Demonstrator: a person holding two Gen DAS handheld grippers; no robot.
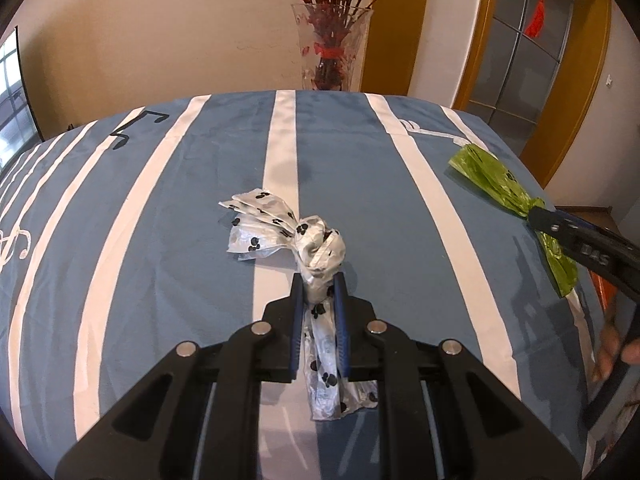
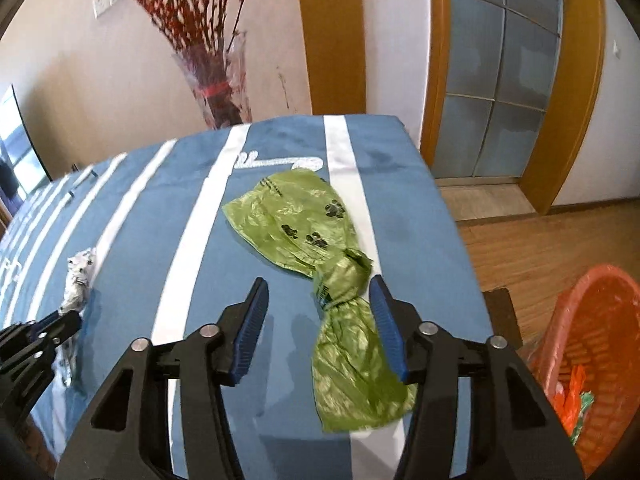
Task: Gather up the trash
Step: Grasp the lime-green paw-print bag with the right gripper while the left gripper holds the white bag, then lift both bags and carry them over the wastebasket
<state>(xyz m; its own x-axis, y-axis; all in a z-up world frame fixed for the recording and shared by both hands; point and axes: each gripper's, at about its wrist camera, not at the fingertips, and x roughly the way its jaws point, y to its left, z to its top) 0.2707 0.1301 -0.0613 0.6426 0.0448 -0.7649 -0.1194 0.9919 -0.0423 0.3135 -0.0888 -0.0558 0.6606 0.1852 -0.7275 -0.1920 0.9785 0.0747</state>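
Left wrist view: looks close along its fingers over the striped tabletop toward the vase. Right wrist view: same heading, farther right. Shared: tabletop, vase, white bag, green bag.

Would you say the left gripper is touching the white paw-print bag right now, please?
Touching. The left wrist view shows the left gripper with both blue pads pressed against the white paw-print bag, its twisted neck pinched between them.

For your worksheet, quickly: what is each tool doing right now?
Left tool: shut on the white paw-print bag.
Right tool: open, straddling the green bag, not yet gripping.
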